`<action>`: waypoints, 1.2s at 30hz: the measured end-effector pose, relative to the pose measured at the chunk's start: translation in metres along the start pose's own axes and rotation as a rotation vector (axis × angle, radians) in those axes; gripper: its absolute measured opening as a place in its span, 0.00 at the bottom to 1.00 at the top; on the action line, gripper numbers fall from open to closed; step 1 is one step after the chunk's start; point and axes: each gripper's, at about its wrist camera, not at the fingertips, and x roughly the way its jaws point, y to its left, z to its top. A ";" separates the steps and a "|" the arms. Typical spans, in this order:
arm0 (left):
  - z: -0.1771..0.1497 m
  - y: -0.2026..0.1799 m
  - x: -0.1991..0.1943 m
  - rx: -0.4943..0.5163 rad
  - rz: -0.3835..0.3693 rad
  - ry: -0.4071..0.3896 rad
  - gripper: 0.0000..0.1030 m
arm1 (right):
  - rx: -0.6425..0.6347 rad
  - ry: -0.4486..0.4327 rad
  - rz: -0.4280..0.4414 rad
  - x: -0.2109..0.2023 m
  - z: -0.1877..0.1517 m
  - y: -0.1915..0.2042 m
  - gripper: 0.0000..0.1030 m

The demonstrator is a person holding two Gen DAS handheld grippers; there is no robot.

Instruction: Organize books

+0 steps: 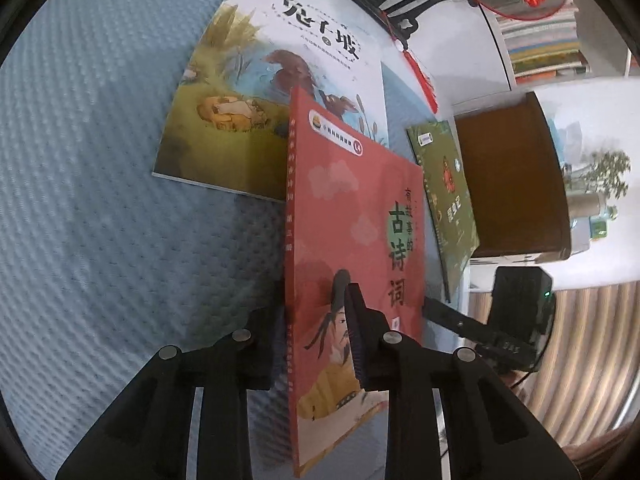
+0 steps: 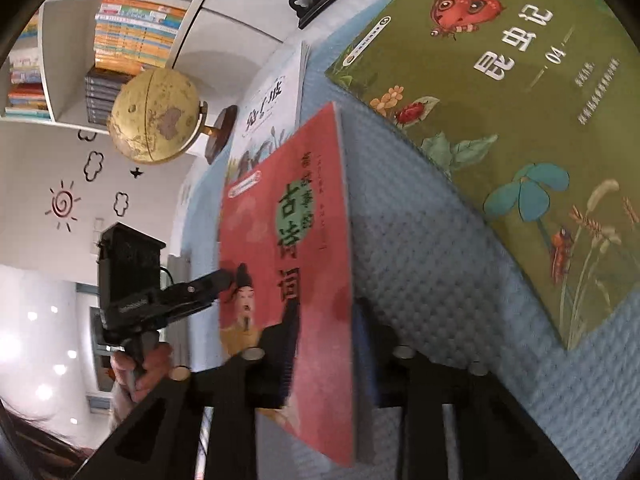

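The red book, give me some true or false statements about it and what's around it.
1. Both tools grip the red book. True: the left tool and right tool are clamped on it.
2. The red book lies flat on the blue mat. False: it is held up on edge.
3. The green book lies flat on the mat. True.
4. A globe stands on the green book. False: it stands beyond the mat's far side.
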 end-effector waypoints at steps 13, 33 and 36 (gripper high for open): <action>0.007 -0.007 0.007 -0.014 0.095 0.048 0.20 | 0.017 -0.023 0.057 0.013 0.021 -0.002 0.23; -0.012 -0.047 -0.013 0.143 0.353 -0.013 0.23 | -0.128 -0.042 -0.018 -0.004 -0.004 0.056 0.08; -0.012 -0.051 -0.019 0.168 0.376 -0.025 0.24 | -0.143 -0.048 -0.023 -0.006 -0.007 0.067 0.08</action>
